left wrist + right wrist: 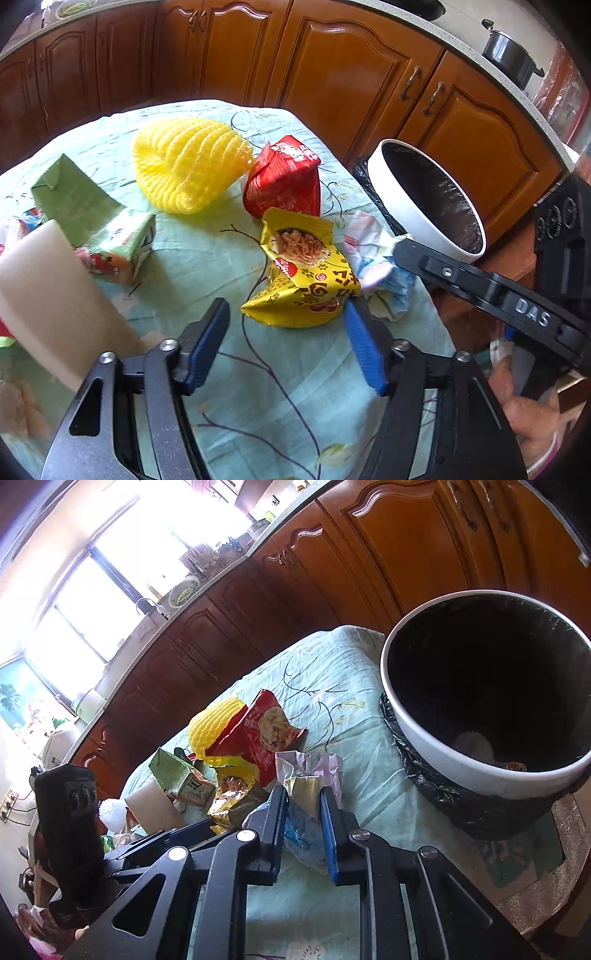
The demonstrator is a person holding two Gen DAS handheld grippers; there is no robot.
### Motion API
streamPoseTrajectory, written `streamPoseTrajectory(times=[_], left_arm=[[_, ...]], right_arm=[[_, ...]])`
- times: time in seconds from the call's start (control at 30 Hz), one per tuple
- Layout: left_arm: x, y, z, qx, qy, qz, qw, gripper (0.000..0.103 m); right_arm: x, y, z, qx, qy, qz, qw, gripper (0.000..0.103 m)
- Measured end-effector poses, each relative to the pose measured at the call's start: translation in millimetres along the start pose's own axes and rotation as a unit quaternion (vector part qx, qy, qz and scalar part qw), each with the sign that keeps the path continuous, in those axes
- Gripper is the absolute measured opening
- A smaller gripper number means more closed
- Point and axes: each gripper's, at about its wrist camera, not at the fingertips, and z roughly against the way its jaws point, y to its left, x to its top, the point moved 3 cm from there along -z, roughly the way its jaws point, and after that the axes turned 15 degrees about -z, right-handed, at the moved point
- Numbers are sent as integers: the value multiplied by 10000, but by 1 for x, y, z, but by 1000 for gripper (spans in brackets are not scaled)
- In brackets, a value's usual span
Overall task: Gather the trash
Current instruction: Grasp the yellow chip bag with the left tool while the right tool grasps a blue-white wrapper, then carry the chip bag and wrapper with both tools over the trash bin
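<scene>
Trash lies on a table with a light green cloth (280, 387): a yellow noodle packet (306, 280), a red packet (284, 177), a yellow foam net (184, 162), a green carton (92, 218) and a crumpled pastel wrapper (373, 254). My left gripper (284, 325) is open, its blue pads on either side of the yellow packet's near end. My right gripper (303, 805) is shut on the crumpled wrapper (306, 790), just above the cloth. A white bin with a black liner (443, 734) stands at the table's right edge, holding some trash.
A white foam block (48, 288) sits at the left of the table. Brown kitchen cabinets (332, 70) run behind the table, with a pot (509, 51) on the counter. The bin also shows in the left wrist view (406, 192).
</scene>
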Motion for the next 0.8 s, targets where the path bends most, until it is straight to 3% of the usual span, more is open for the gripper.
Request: streamPoseTrajectory(times=[0.07,0.13,0.23,0.37,0.8], left_arm=[[1,0,-5,-121,55,18,9999,33],[2,-1,-8,-240,88,30,9997,22],[0,-3,-6,-291,45,-27,9996,16],[-1,-9,3,-313,-91,-153,9994,9],[0,-32,42,-449,-478,-419,9970,7]], right_arm=[[1,-5,9,28,-58,-53,10000,18],[1,-6,17,38,-123,-67,9999,18],[-2,-9,26,54,-191,-100,9998,18],[-3,-11,36,95,-236,-129,9996,18],[-2,-16,81,63,-647,-84,9978,18]])
